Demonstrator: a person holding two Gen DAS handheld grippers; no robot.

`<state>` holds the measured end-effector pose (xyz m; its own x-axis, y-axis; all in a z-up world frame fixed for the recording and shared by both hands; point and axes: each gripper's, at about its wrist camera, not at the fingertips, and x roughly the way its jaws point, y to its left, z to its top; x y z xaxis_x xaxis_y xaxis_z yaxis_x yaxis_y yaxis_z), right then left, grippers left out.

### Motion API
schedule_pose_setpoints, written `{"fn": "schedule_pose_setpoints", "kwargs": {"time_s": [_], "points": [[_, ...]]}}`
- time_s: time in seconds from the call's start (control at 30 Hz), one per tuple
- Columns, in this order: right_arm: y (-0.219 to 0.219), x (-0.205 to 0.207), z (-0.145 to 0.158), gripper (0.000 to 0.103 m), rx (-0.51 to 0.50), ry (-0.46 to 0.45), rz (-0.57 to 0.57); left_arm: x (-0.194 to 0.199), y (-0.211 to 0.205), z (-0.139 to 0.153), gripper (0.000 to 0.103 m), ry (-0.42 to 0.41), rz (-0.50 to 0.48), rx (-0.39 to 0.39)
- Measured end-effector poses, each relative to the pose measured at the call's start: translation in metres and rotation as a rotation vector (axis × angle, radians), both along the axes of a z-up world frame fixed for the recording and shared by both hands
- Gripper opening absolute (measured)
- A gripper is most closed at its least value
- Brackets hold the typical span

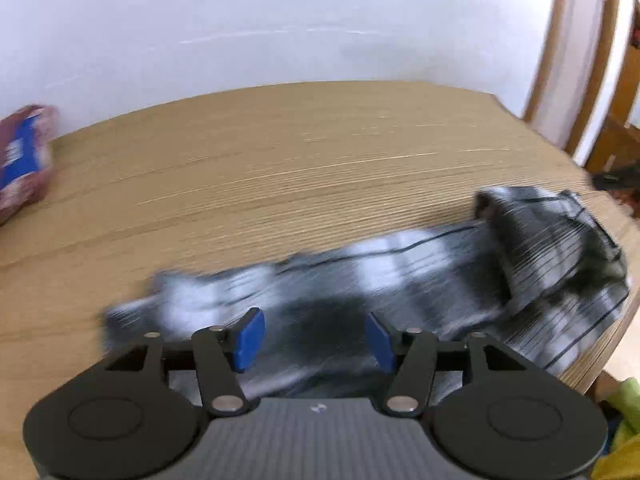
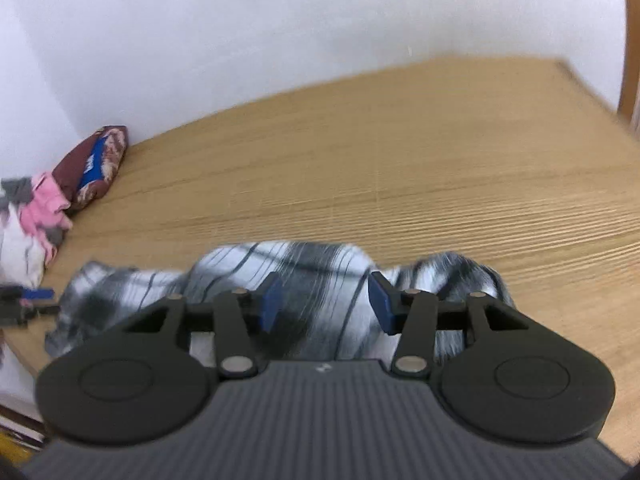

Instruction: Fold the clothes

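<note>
A black-and-white checked cloth [image 1: 360,280] is seen lying on the wooden table [image 1: 280,160], stretched from the lower left to the right side of the left wrist picture. The left claw [image 1: 316,338] is held just above it at the bottom middle. Its blue pads [image 1: 248,338] are set apart, and nothing is pinched between them. In the right wrist picture, the same cloth [image 2: 304,280] is bunched up at the lower middle, right under the right claw [image 2: 324,300]. That claw is also partly open, and nothing is gripped. Other clothes [image 2: 92,168] are piled at the far left by the white wall [image 2: 280,20].
</note>
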<state>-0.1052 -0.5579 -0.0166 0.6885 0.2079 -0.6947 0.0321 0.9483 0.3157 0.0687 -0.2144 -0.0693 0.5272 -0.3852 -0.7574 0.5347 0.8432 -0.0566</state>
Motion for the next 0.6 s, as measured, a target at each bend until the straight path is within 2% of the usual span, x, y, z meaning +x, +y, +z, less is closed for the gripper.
{"fn": "schedule_pose_setpoints", "kwargs": {"time_s": [0.1,0.27,0.3,0.33,0.37,0.43,0.5,0.6], "points": [[-0.008,0.056,-0.026,0.05,0.013,0.128,0.023,0.014,-0.048,-0.014,0.059,0.059,-0.051,-0.042],[0.009,0.112,-0.07,0.052,0.001,0.286,0.247,0.035,-0.102,-0.048,0.059,0.168,-0.091,-0.035],[0.015,0.112,-0.073,0.05,-0.009,0.281,0.277,0.034,-0.107,-0.054,0.059,0.179,-0.092,-0.027],[0.019,0.108,-0.072,0.038,-0.018,0.247,0.291,0.032,-0.111,-0.06,0.059,0.189,-0.093,-0.017],[0.023,0.104,-0.07,0.014,-0.026,0.213,0.305,0.031,-0.115,-0.067,0.059,0.199,-0.093,-0.008],[0.026,0.092,-0.062,0.011,-0.006,0.127,0.31,0.027,-0.115,-0.071,0.059,0.191,-0.089,0.0],[0.016,0.07,-0.041,0.01,0.103,-0.009,0.255,0.026,-0.112,-0.073,0.06,0.2,-0.078,-0.015],[0.008,0.022,-0.002,0.01,0.207,-0.181,0.207,0.025,-0.11,-0.076,0.061,0.2,-0.075,-0.016]]}}
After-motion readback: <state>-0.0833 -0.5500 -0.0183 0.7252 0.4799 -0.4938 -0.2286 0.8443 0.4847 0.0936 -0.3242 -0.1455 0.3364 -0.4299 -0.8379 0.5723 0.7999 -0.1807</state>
